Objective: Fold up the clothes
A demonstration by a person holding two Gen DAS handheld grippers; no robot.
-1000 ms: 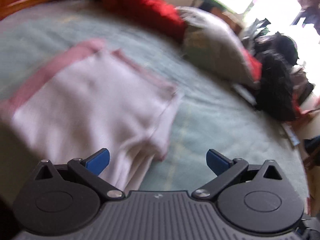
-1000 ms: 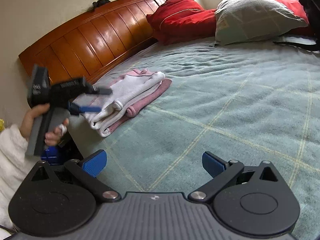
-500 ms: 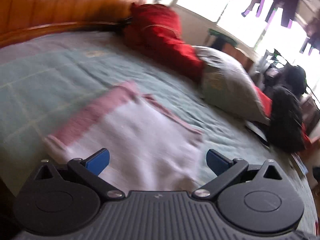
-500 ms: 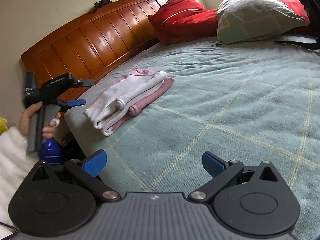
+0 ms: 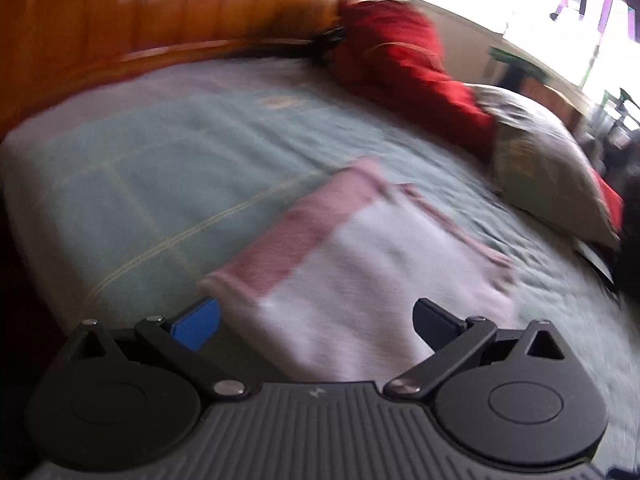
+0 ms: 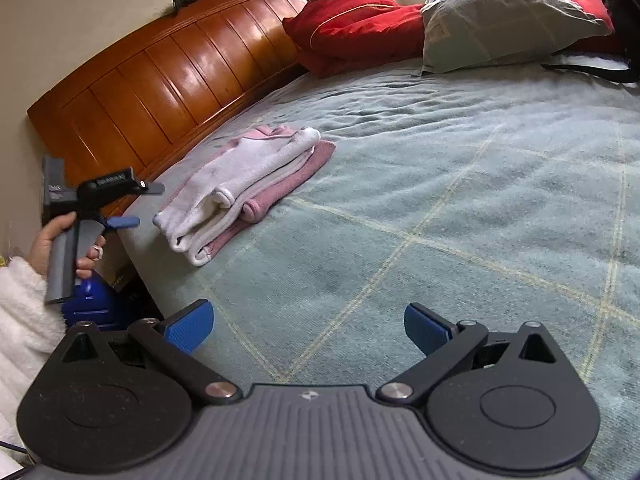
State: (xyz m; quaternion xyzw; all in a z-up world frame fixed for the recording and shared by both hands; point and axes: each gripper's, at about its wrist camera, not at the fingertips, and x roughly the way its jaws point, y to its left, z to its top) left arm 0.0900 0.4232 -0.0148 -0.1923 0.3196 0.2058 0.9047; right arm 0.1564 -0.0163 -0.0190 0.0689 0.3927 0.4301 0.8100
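Observation:
A folded pink and white garment [image 6: 244, 188] lies on the green bedspread [image 6: 460, 200] near the bed's left edge. In the blurred left wrist view the same folded garment [image 5: 352, 264] fills the space just ahead of my left gripper [image 5: 316, 320], which is open and holds nothing. Seen from the right wrist, the left gripper [image 6: 138, 206] hangs off the bed's edge in a hand, apart from the garment's near end. My right gripper [image 6: 308, 326] is open over bare bedspread, well short of the garment.
A wooden headboard [image 6: 160, 76] runs along the left. Red cushions [image 6: 352, 28] and a grey pillow [image 6: 504, 12] lie at the far end, with a black bag [image 6: 616, 0] at the far right. A blue object [image 6: 90, 300] sits below the bed's edge.
The left gripper has drawn back from the garment, off the bed's edge, and its view has swung toward the headboard. The right gripper and the garment have stayed put.

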